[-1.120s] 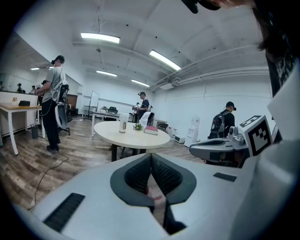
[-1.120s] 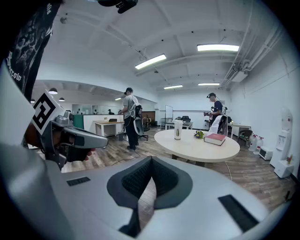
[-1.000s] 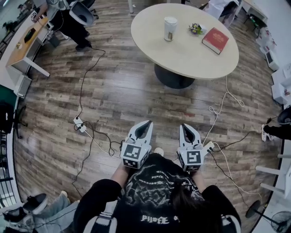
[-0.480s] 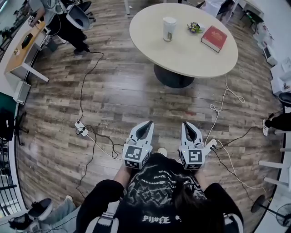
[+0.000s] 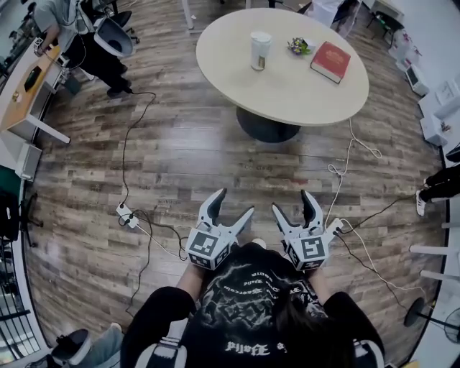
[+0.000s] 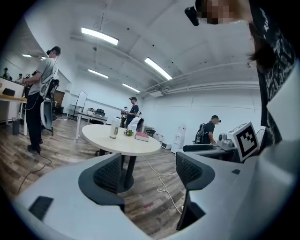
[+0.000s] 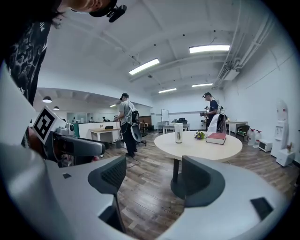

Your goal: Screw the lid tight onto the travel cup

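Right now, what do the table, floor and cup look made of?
Table: pale laminate or painted wood, probably; smooth, matte, even colour.
Floor: wood or wood-look planks; grain, seams, slight sheen.
Cup: white, maybe plastic or coated metal; too small to tell.

Person wears a loose black T-shirt (image 5: pixel 248 305) with a pale grey graphic and lettering printed on it. Black sleeves (image 5: pixel 154 316), dark hair (image 5: pixel 296 316). Grey-white straps (image 5: pixel 164 353) at the shoulders. Small black camera (image 7: pixel 115 11) mounted at the head.

Left gripper (image 5: pixel 235 202) and right gripper (image 5: pixel 292 201) have white-grey moulded shells, tapering jaws and black ribbed pads (image 6: pixel 108 173). Each carries a white marker cube (image 5: pixel 203 248) with black squares. Both sets of jaws have just been opening, with nothing between them.
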A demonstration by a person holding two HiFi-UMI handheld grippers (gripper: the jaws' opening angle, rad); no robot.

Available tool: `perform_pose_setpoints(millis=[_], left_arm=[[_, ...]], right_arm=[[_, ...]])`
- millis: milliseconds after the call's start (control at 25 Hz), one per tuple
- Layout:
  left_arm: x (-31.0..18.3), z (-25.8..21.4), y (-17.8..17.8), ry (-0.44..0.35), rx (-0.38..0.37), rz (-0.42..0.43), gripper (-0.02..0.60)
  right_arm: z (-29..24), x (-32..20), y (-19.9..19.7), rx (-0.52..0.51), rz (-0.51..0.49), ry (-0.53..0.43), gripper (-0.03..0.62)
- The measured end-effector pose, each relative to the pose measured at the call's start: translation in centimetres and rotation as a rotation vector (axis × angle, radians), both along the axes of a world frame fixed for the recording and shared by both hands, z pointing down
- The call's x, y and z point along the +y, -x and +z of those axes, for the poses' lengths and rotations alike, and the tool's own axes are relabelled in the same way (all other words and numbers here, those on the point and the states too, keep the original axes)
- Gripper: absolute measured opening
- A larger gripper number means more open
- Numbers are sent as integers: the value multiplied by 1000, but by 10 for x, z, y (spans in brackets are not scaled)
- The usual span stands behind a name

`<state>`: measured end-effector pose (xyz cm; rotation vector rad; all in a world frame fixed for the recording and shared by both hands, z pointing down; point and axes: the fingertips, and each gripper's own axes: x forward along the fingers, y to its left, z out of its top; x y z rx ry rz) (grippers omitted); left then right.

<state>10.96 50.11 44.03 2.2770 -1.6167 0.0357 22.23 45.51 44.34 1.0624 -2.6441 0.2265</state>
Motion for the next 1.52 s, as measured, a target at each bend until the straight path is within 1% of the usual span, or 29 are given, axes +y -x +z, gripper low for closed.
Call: perform_pose_setpoints(millis=[80,280,440,600,760,840,880,1000,1040,1200,1320,1400,1520], left_arm=[[-2,1,6,-2,-7,21,377],[-7,-2,12,-20,-17,66,387],[-17,-2,18,-18,-19,73,397],[-35,5,14,-9,-9,71,400],[-70,9,20,-3,-5,21,402],[-92,10,22,2,11,-8,403],[-104,10,22,1,5,-24,402],[-144,8,25,-4,-67,-90,405],[-157,8,26,-1,-80,-104,408],[-204,7,20,11,-67,-121,408],[-234,8,11,24,-83,-134,408],[-253,9,6,33,-99,-149,408],[-277,8,-1,35,-98,-173,408]], right_arm=[[1,2,5,2,13,-1,359],[8,4,12,-20,41,-3,362],[10,-5,16,-10,47,2,362],[18,-24,12,-6,39,3,362],[13,-66,24,-55,8,12,360],[8,-91,32,-50,-35,-6,360],[8,-105,33,-37,-56,-17,361],[8,-147,32,-28,-91,-19,360],[9,-161,31,-31,-96,-11,360],[19,-214,26,-10,-127,14,356],[20,-248,22,2,-158,20,354],[19,-267,19,-9,-176,33,351],[18,-293,14,-22,-201,40,339]])
